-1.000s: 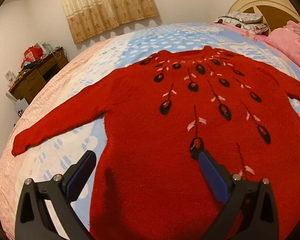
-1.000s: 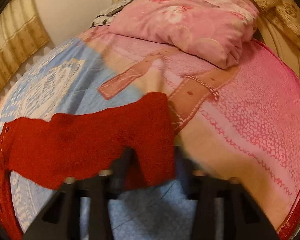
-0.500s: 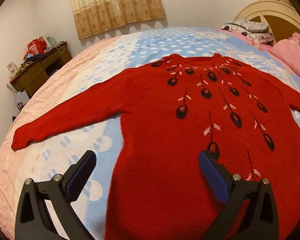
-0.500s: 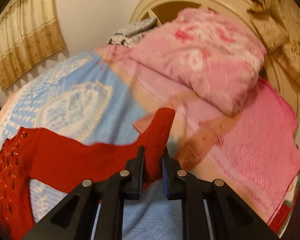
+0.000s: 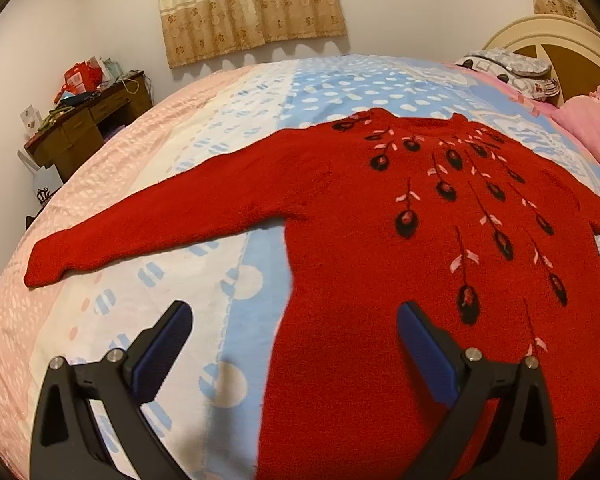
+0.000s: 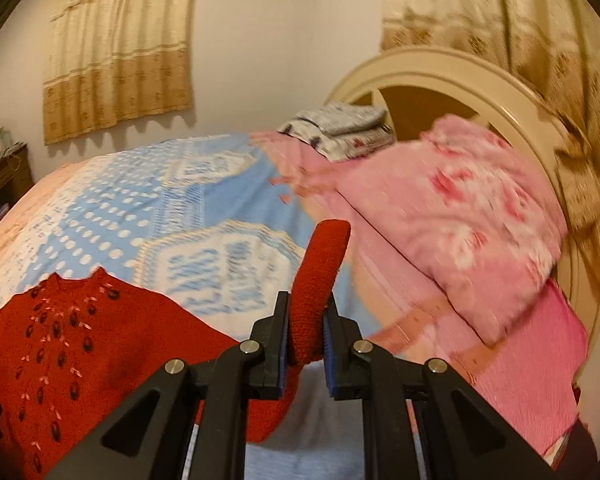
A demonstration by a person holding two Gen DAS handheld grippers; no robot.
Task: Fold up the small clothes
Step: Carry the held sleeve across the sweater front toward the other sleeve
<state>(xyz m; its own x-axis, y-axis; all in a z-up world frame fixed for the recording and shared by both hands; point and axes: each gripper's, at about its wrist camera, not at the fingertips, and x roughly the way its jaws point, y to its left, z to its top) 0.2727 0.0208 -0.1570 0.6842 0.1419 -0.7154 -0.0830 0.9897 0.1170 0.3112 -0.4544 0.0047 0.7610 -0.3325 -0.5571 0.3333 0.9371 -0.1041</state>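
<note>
Right tongs [image 6: 305, 330] clamp the red sweater's [image 5: 400, 240] sleeve cuff [image 6: 320, 280], lifted clear of the bed [image 5: 180, 160]. Left tongs [image 5: 292, 344] gape wide above the sweater's hem, spread flat ahead.

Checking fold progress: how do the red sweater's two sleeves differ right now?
The left sleeve of the fuzzy red knit sweater lies flat and stretched out on the patterned bedspread; the right sleeve is lifted, its cuff standing upright. The left sleeve is untouched, with the left gripper open nearby; the right gripper is clamped on the right sleeve. Both are plain red, without embroidery.
</note>
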